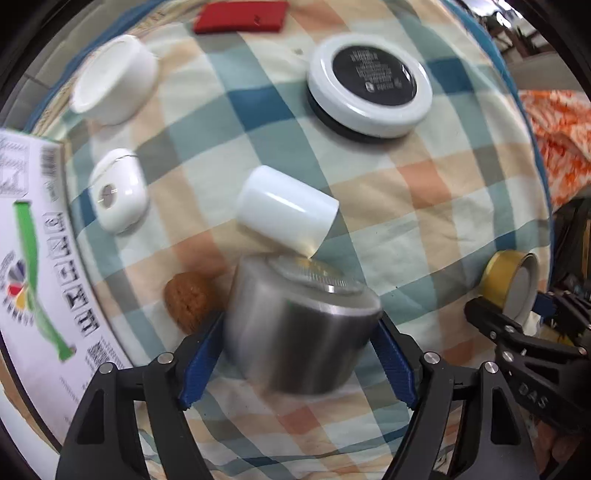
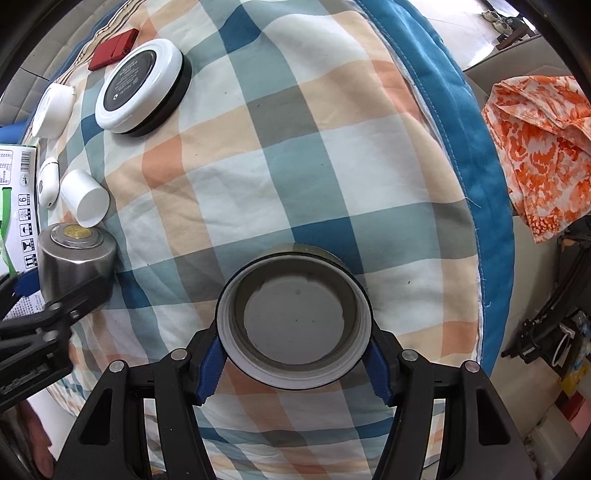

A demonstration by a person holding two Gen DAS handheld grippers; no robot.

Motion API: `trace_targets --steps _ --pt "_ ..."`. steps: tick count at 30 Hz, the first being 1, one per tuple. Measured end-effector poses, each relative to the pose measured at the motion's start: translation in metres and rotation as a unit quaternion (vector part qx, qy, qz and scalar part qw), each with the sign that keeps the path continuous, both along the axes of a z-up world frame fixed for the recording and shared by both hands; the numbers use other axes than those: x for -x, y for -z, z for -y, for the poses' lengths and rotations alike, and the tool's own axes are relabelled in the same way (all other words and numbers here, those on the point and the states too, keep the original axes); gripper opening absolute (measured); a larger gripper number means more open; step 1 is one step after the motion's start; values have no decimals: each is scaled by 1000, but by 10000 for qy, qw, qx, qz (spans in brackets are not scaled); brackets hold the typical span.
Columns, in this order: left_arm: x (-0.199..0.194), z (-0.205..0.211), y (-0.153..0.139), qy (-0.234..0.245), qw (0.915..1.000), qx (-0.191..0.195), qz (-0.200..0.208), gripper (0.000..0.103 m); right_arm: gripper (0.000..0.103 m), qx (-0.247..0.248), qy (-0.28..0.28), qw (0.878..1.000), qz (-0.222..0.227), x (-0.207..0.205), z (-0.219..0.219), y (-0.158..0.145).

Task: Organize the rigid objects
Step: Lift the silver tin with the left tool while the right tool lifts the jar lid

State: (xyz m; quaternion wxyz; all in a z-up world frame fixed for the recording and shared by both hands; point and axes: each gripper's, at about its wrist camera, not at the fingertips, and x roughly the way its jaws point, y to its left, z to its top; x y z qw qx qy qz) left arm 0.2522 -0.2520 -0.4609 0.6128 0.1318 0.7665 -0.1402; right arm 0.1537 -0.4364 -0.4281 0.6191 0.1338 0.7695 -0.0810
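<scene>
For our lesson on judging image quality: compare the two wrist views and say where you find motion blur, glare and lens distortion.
Left wrist view: the steel canister is smeared by motion blur, the white cap carries a glare streak, and the printed box bends with the fisheye rim. Right wrist view: sharp throughout, the open jar crisp, with the blue quilt border curved by the lens.

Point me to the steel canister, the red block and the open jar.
steel canister [image 1: 299, 328], left wrist view, on its brushed side wall
red block [image 1: 241, 16], left wrist view, on its top face
open jar [image 2: 293, 325], right wrist view, on its inner bottom
</scene>
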Motion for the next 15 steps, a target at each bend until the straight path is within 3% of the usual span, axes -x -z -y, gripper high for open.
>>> trace_targets --steps 6,8,12,15 --pt "-6 16 29 262 9996 -80 -14 77 67 -33 6 10000 -20 2 1 -1" --pt "-9 43 25 342 9993 -107 106 73 67 -35 16 10000 -27 2 3 -1" --pt "-4 36 22 235 9995 -38 206 72 67 -14 6 10000 -39 1 5 0" --pt "10 24 -2 83 9998 56 161 72 66 -6 -13 10000 -50 1 3 -1"
